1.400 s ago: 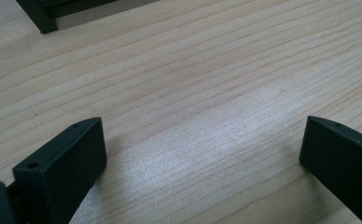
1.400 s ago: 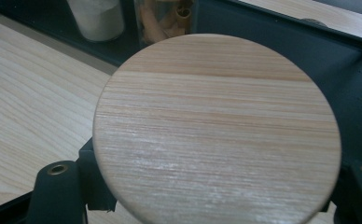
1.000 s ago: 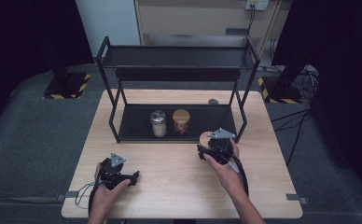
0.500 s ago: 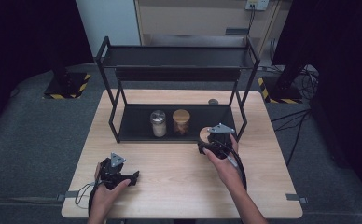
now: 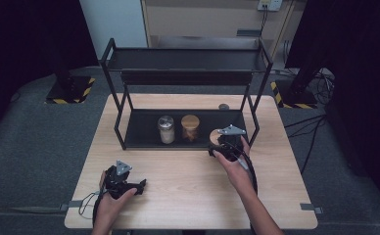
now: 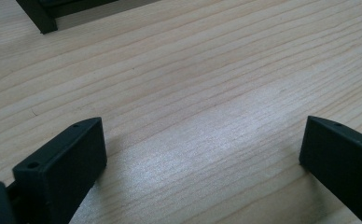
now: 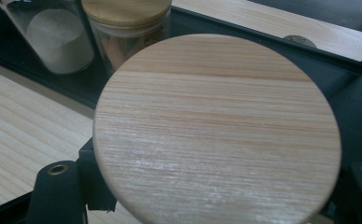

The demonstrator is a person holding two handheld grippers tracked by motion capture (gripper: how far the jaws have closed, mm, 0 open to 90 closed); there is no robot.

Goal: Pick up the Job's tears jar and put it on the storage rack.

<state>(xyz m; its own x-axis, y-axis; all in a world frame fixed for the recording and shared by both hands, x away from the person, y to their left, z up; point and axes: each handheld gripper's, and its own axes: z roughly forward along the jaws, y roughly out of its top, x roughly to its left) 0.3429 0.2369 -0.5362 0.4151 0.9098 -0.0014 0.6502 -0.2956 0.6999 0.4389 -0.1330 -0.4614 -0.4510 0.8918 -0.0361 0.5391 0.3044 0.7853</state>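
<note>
My right gripper (image 5: 223,147) is shut on a jar with a round wooden lid (image 5: 213,137), held at the right end of the black rack's lower shelf (image 5: 139,133). In the right gripper view the lid (image 7: 216,126) is close up and the right gripper (image 7: 212,200) has a black jaw on either side of it. On the shelf stand a glass jar of white powder (image 5: 166,129) (image 7: 53,37) and a brown jar with a wooden lid (image 5: 190,128) (image 7: 128,18). My left gripper (image 5: 138,186) (image 6: 202,149) rests open on the table near the front left, nothing between its jaws.
The two-tier black metal rack (image 5: 185,56) stands at the back of the wooden table (image 5: 188,196). A small dark round object (image 5: 223,106) (image 7: 296,41) lies on the table behind the rack's right side. Grey floor surrounds the table.
My right hand has edged slightly forward towards the rack's lower shelf with the jar. The left hand has stayed where it was.
</note>
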